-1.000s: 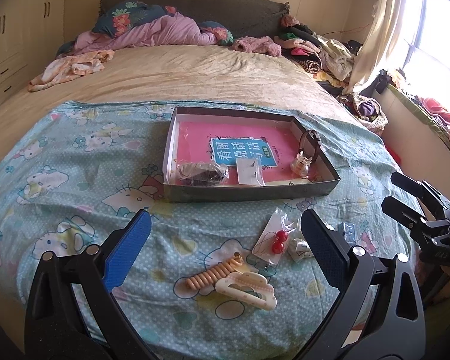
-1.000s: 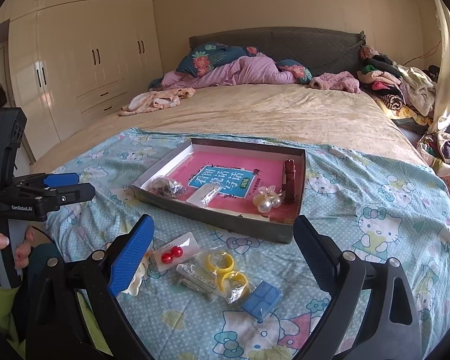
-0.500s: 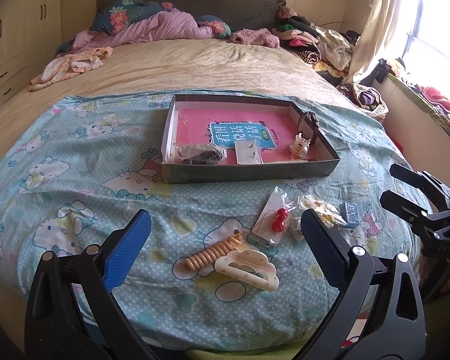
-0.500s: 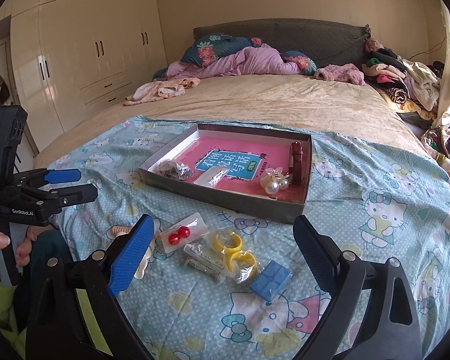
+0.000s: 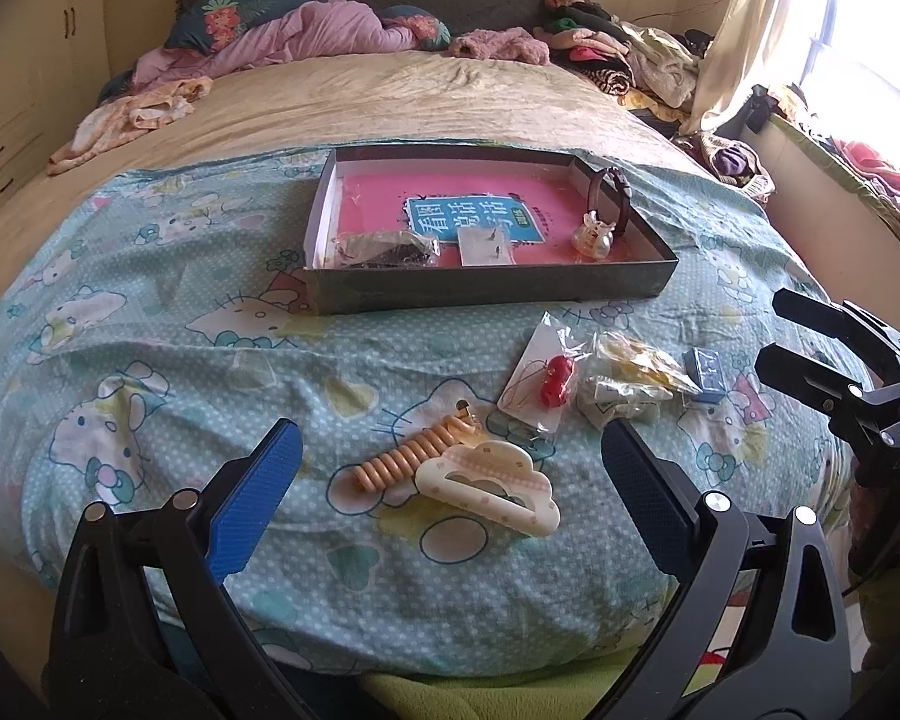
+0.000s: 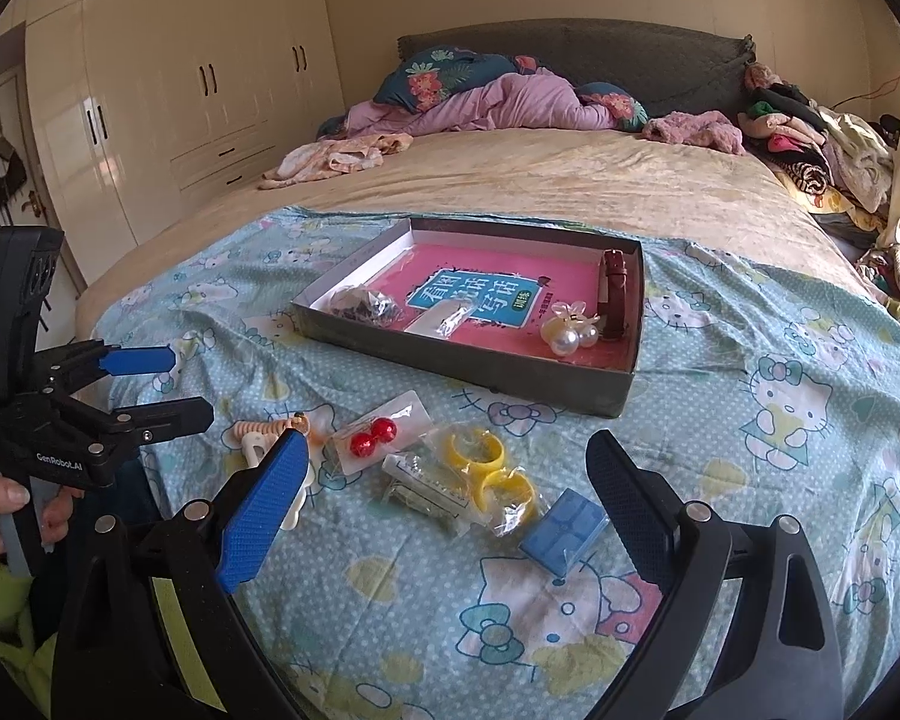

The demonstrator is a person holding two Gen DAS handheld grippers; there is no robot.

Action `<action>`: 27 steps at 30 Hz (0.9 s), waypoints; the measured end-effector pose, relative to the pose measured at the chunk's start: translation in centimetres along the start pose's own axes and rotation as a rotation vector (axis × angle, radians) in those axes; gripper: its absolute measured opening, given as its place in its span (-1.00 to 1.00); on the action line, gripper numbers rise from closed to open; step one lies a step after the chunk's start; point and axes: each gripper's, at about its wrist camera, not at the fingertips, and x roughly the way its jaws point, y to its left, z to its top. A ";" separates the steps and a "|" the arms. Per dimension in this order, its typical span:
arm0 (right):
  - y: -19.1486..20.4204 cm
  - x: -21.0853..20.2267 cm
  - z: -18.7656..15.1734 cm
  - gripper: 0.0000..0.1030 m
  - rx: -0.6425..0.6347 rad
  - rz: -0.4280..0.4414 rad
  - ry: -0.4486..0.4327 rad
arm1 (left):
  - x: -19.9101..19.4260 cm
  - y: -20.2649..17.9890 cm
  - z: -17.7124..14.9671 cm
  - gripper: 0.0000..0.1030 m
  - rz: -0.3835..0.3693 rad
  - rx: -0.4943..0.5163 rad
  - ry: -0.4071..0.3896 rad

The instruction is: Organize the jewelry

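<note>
A shallow grey box (image 5: 486, 291) (image 6: 486, 369) with a pink book inside holds a brown watch (image 6: 615, 291), a pearl clip (image 6: 570, 330) and two small bags. Loose on the blue sheet in front of it lie an orange spiral tie (image 5: 414, 456), a cream cloud hair claw (image 5: 492, 486), bagged red earrings (image 5: 555, 381) (image 6: 373, 437), bagged yellow rings (image 6: 489, 462) and a small blue box (image 6: 564, 531). My left gripper (image 5: 450, 486) is open above the claw and the tie. My right gripper (image 6: 444, 501) is open above the bags.
Piled clothes (image 6: 810, 138) and pillows (image 5: 306, 30) lie at the bed's far end. A white wardrobe (image 6: 180, 102) stands left. A window (image 5: 858, 60) is at the right. The bed's front edge (image 5: 426, 660) is just under the left gripper.
Both grippers have drawn back and a little higher from the bed. The loose items now sit farther up in both views. Both stay open.
</note>
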 end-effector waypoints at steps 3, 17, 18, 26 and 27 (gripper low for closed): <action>0.1 0.3 -0.2 0.81 -0.001 0.002 0.008 | 0.4 -0.2 -0.4 0.81 -0.004 0.003 0.017; -0.2 1.5 -0.8 0.81 0.005 0.001 0.043 | 2.7 -1.4 -1.9 0.81 -0.037 0.030 0.095; -0.3 1.6 -0.8 0.81 0.006 0.000 0.047 | 2.8 -1.3 -2.0 0.81 -0.042 0.028 0.102; -0.7 2.8 -1.2 0.80 -0.004 -0.008 0.079 | 4.3 -0.9 -2.9 0.81 -0.084 0.002 0.148; -0.7 3.0 -1.2 0.80 -0.006 -0.010 0.084 | 4.5 -0.9 -3.0 0.81 -0.090 -0.002 0.153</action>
